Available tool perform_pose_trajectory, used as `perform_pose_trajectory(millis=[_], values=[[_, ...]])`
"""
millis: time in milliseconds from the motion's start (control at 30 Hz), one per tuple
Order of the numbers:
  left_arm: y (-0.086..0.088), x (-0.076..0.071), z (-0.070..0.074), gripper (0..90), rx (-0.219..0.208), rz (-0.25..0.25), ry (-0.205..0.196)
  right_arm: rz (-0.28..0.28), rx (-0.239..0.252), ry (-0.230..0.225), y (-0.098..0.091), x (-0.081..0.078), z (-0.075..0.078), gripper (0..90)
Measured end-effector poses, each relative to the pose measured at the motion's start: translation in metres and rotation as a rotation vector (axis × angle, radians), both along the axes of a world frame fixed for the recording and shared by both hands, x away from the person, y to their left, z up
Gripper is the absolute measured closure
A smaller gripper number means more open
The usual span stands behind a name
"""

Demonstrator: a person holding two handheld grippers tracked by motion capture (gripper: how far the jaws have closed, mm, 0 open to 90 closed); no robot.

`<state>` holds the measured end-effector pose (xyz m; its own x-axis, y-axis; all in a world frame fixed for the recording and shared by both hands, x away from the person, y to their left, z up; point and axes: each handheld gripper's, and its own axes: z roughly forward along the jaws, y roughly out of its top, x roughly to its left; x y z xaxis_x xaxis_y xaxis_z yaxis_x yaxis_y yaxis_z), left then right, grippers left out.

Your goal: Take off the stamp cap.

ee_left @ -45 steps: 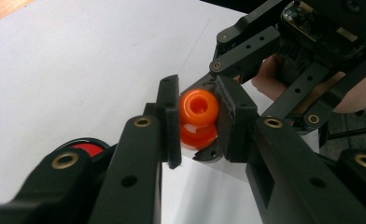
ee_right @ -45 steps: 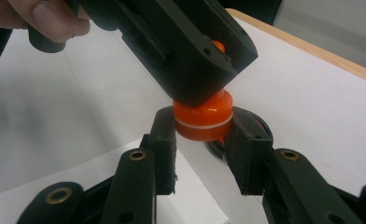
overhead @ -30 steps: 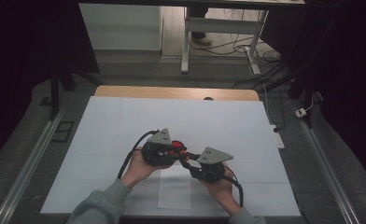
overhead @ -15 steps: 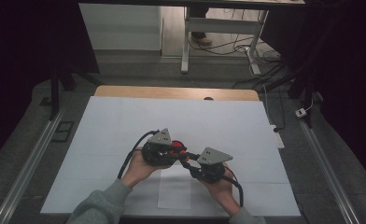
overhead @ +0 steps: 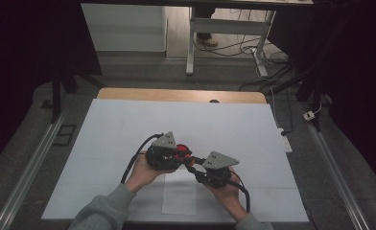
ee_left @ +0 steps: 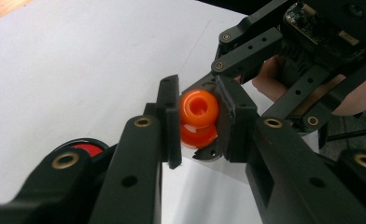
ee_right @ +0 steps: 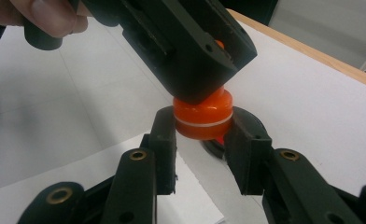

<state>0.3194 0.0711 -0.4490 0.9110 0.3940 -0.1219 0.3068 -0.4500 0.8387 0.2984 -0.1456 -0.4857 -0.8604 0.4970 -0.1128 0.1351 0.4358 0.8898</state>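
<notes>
White sheet [overhead: 128, 129], wooden table edge [overhead: 176, 95]

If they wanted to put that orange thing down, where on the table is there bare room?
Plenty. The white sheet lies bare from the wooden edge down to the hands, and along both sides. It is crowded only in the near middle, where the left gripper and right gripper both clamp the orange piece, beside a small paper sheet.
</notes>
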Motion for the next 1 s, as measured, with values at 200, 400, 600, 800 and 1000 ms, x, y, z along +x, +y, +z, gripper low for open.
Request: perform_pose_trajectory(millis=[200, 400, 600, 800, 1000], values=[[-0.0001, 0.0001, -0.0001, 72.7, 0.0, 0.0, 0.001, 0.0, -0.004, -0.003, -0.0002, 0.0, 0.0, 64.5], [0.0003, -0.0005, 0.0006, 72.7, -0.003, 0.0, 0.001, -0.002, 0.001, -0.003, -0.0004, -0.0006, 0.0007, 64.6], [0.0006, -0.0008, 0.0012, 72.7, -0.008, -0.001, -0.001, -0.001, 0.001, -0.01, -0.0007, -0.0013, 0.0018, 64.5], [0.0007, -0.0009, 0.0014, 72.7, -0.008, 0.0, 0.0, -0.001, 0.002, -0.008, -0.0006, -0.001, 0.0014, 64.6], [0.0005, 0.0001, 0.0007, 72.7, -0.01, -0.001, 0.004, -0.002, 0.001, -0.009, -0.001, -0.0011, 0.0012, 64.6]])
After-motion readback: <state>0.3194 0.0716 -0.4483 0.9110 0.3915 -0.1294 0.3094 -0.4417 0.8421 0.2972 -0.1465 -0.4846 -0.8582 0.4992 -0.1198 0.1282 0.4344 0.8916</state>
